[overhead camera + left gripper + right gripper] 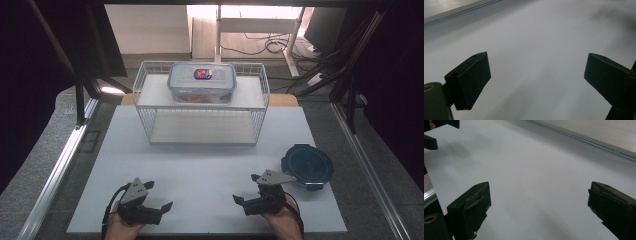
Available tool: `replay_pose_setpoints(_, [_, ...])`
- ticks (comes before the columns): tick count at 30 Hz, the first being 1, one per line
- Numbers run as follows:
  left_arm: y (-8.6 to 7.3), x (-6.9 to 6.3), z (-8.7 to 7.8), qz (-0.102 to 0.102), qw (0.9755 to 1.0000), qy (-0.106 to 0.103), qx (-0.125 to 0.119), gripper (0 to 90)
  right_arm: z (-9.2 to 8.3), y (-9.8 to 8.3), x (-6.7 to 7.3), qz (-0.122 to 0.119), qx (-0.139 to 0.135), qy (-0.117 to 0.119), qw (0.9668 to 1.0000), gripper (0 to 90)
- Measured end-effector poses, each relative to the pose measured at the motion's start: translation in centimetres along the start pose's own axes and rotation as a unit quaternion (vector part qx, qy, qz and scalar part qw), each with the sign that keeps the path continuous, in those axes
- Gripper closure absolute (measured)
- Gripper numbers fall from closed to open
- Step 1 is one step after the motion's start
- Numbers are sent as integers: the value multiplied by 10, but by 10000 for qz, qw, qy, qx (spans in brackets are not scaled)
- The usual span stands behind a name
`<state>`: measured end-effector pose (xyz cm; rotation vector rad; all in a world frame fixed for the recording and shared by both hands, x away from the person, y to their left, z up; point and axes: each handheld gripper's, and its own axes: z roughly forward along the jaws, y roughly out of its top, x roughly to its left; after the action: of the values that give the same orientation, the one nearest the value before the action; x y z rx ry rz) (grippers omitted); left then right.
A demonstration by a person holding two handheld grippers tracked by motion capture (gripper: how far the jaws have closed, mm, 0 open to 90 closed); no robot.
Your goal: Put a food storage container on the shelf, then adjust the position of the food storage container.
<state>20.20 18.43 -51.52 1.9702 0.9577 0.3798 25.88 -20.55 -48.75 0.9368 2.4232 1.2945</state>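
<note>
White surface (200,170), high view: L tongs (159,196) and R tongs (246,192) both near front edge, wide open, empty. Round dark lid (307,165) just right of R tongs, R hand nearer. Box (202,81) on wire rack (145,80), far, straight ahead. L gripper view: jaws spread over bare sheet. R gripper view: same, nothing held.

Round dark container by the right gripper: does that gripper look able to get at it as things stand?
Probably yes. The right gripper is open and holds nothing, and the round dark container sits just beside it on the white board, with nothing between them. The gripper points the other way, so it would need turning.
</note>
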Motion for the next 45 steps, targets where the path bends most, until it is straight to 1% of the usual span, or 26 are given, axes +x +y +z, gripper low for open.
replay_pose_setpoints(5, [0,1,0,-26,10000,-8,-18,62,0,1,-4,120,5,-98,9999,0])
replay_pose_setpoints(7, [-2,4,1,-80,10000,-35,6,62,-3,3,-10,320,19,-173,9993,0])
replay_pose_setpoints(11, [-2,5,1,-99,9999,-51,7,63,-11,6,-16,325,55,-260,9991,0])
replay_pose_setpoints(17, [-2,4,2,-85,9999,-52,14,64,-38,12,-39,465,-51,-645,9968,292])
replay_pose_setpoints(19, [-1,3,2,-37,10000,-53,-43,66,-56,12,-55,438,17,-990,9941,478])
replay_pose_setpoints(21, [0,3,2,-29,10000,-38,-64,67,-63,12,-61,462,-12,-1063,9933,535])
replay_pose_setpoints(23, [0,4,2,-54,9999,-69,-83,67,-78,11,-75,596,-136,-1246,9903,662])
replay_pose_setpoints(24, [-1,5,3,-64,9999,-76,-80,67,-93,9,-90,700,-217,-1434,9869,777])
replay_pose_setpoints(25, [-1,5,3,-64,9999,-76,-80,67,-93,9,-90,700,-217,-1434,9869,777])
replay_pose_setpoints(28, [0,4,3,-33,9999,-65,-73,67,-108,2,-117,949,-225,-1709,9805,889])
replay_pose_setpoints(29, [0,3,3,-26,9999,-65,-79,68,-111,-1,-125,1056,-184,-1832,9772,891])
replay_pose_setpoints(30, [1,2,3,-14,9999,-58,-90,68,-116,-6,-140,1284,-84,-2073,9698,892])
replay_pose_setpoints(31, [1,2,3,1,9999,-58,-100,68,-116,-6,-140,1284,-84,-2073,9698,892])
replay_pose_setpoints(32, [1,2,3,7,9999,-52,-105,68,-121,-8,-152,1432,6,-2317,9622,893])
replay_pose_setpoints(34, [1,3,3,-4,9999,-49,-103,69,-127,-11,-161,1492,13,-2516,9563,893])
replay_pose_setpoints(35, [1,3,3,-18,9999,-60,-102,69,-127,-11,-161,1492,13,-2516,9563,893])
replay_pose_setpoints(36, [1,4,3,-39,9999,-65,-111,69,-130,-12,-166,1496,36,-2634,9530,893])
replay_pose_setpoints(37, [1,4,3,-56,9999,-71,-119,69,-135,-15,-177,1598,42,-2821,9460,892])
replay_pose_setpoints(38, [1,5,3,-73,9999,-74,-125,70,-136,-17,-182,1679,49,-2861,9434,892])
replay_pose_setpoints(39, [1,5,3,-73,9999,-74,-125,70,-136,-17,-182,1679,49,-2861,9434,892])
replay_pose_setpoints(40, [1,5,3,-77,9999,-73,-120,70,-136,-21,-191,1783,90,-2925,9394,892])
replay_pose_setpoints(41, [0,5,3,-83,9999,-78,-114,70,-136,-21,-191,1783,90,-2925,9394,892])
replay_pose_setpoints(42, [0,5,4,-76,9999,-73,-96,70,-132,-24,-197,1840,191,-2966,9369,892])
replay_pose_setpoints(43, [0,5,4,-76,9999,-73,-96,70,-132,-24,-197,1840,191,-2966,9369,892])
replay_pose_setpoints(44, [0,5,4,-70,9999,-72,-75,70,-127,-27,-200,1845,355,-3044,9338,891])
replay_pose_setpoints(45, [0,5,4,-70,9999,-72,-75,70,-127,-27,-200,1845,355,-3044,9338,891])
